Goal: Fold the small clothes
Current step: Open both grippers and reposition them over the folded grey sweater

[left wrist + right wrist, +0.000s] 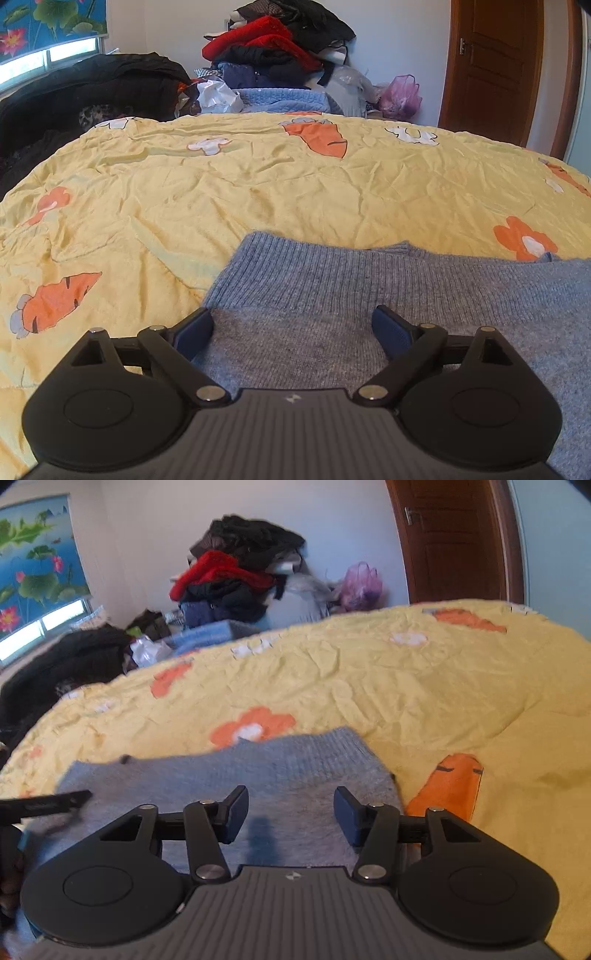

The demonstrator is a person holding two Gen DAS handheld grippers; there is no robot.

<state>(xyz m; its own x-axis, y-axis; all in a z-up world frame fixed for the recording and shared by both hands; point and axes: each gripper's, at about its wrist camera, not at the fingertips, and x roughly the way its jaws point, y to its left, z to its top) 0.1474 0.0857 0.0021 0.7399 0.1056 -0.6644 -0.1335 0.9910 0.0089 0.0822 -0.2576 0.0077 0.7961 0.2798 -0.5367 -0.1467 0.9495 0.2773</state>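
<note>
**Both grippers spread over a grey-blue knit on the bed**

While the grey-blue knitted garment [388, 295] lies flat on the yellow quilt [258, 192] near the bed's front edge, both grippers hang just above it with nothing between their fingers. In the left wrist view, the left gripper [292, 330] has its jaws wide apart, its blue pads [194, 334] over the knit close to the garment's left edge, where a ribbed band runs along the side away from the camera. Left of that edge the quilt shows an orange carrot print [59, 301]. In the right wrist view, the right gripper [291, 814] is likewise spread, though less widely, over the garment's right part, with the garment's right edge just beyond its right finger and another carrot print [448, 786] beside it. Whether either pair of fingers touches the wool cannot be told. Past the bed's far edge sits a pile of clothes [273, 48] against the wall, a pink plastic bag [400, 96] to its right, and a wooden door [495, 66] at the far right corner of the room.
</note>
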